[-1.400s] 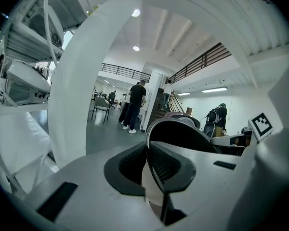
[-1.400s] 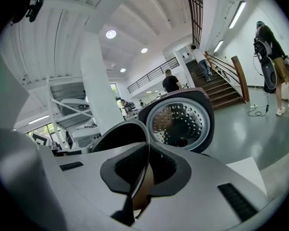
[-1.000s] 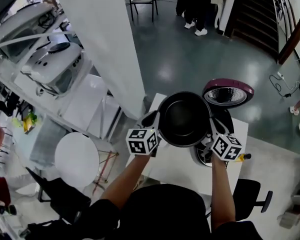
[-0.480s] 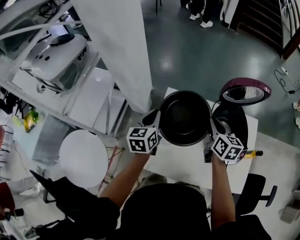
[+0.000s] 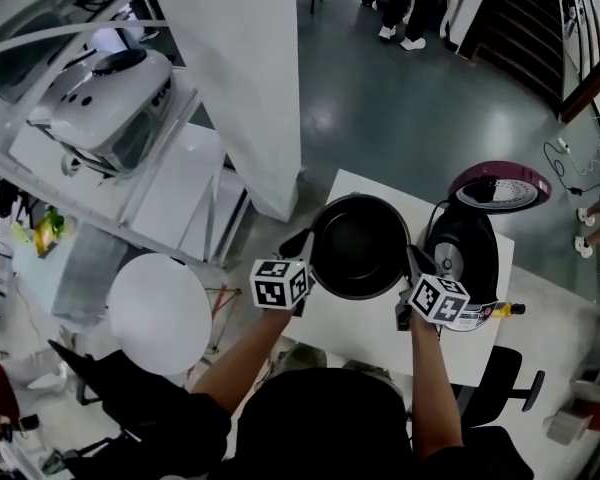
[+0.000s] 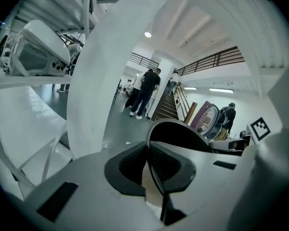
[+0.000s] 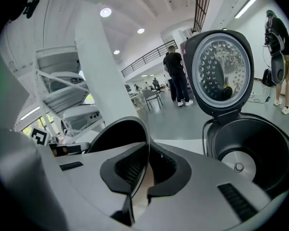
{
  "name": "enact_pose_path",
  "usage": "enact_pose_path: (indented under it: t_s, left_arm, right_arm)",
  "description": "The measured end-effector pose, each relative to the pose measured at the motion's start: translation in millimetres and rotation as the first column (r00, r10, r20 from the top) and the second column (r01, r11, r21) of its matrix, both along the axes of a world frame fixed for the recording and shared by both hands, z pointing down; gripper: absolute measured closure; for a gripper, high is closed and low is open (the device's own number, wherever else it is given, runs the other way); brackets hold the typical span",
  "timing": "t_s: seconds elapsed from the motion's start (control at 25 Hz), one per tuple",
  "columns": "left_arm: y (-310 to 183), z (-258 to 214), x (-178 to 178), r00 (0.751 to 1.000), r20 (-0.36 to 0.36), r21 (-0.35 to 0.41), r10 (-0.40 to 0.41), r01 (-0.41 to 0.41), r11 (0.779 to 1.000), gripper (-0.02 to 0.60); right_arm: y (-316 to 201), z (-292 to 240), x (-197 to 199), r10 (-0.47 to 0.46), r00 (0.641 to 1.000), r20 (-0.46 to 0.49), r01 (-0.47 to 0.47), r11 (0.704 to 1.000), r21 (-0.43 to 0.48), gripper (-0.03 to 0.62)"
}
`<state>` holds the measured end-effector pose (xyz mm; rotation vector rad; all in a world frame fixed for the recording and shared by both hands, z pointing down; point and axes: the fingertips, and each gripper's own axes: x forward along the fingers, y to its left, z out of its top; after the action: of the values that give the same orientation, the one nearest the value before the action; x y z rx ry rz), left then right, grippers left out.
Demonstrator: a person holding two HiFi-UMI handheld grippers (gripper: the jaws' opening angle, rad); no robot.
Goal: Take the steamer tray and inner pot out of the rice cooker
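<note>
The head view looks steeply down from overhead onto the counter (image 5: pixel 352 330). Each gripper view sits close behind its own jaws, facing across the room; all three share the inner pot (image 5: pixel 360 246) and rice cooker (image 5: pixel 466 253)

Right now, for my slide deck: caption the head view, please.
Left gripper and right gripper hold the inner pot by its rim over the table, beside the open rice cooker.

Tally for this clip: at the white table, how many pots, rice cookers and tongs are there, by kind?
inner pot: 1
rice cooker: 1
tongs: 2, left tongs and right tongs, each shut on the pot's rim
Total: 4
</note>
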<state>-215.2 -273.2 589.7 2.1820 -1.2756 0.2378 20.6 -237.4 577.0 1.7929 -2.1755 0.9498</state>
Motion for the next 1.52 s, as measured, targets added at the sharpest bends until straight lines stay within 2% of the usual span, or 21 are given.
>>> enact_pose_path:
  t_s: [0.2,0.36,0.68,1.04,1.52]
  left_arm:
    - [6.1,30.6,-12.7,1.0,0.022,-0.055,0.001,0.0,0.998,0.56]
    - [7.5,57.8,-20.0,1.0,0.022,-0.104,0.02,-0.018,0.994,0.56]
    - [2.9,96.7,-19.1,0.995,0.065,-0.15,0.072,-0.061,0.987,0.56]
    - [1.4,131.3,-25.9,0.995,0.048,-0.231,0.083,-0.07,0.97,0.561]
    - [-5.8,144.6,-19.6,0.995,0.034,-0.244,0.091,-0.08,0.967,0.561]
  right_arm:
    - [4.7,31.2,-12.5,0.019,1.0,0.013,-0.018,0.998,-0.057,0.577]
    - [6.3,52.9,-19.3,0.013,1.0,-0.014,-0.014,0.996,-0.09,0.577]
    - [11.2,97.1,-19.9,0.021,0.999,-0.027,-0.026,0.986,-0.165,0.577]
    - [12.7,131.8,-27.2,0.008,1.0,-0.017,-0.012,0.971,-0.237,0.577]
    - [4.8,155.3,-18.6,0.019,1.0,-0.005,-0.02,0.966,-0.257,0.576]
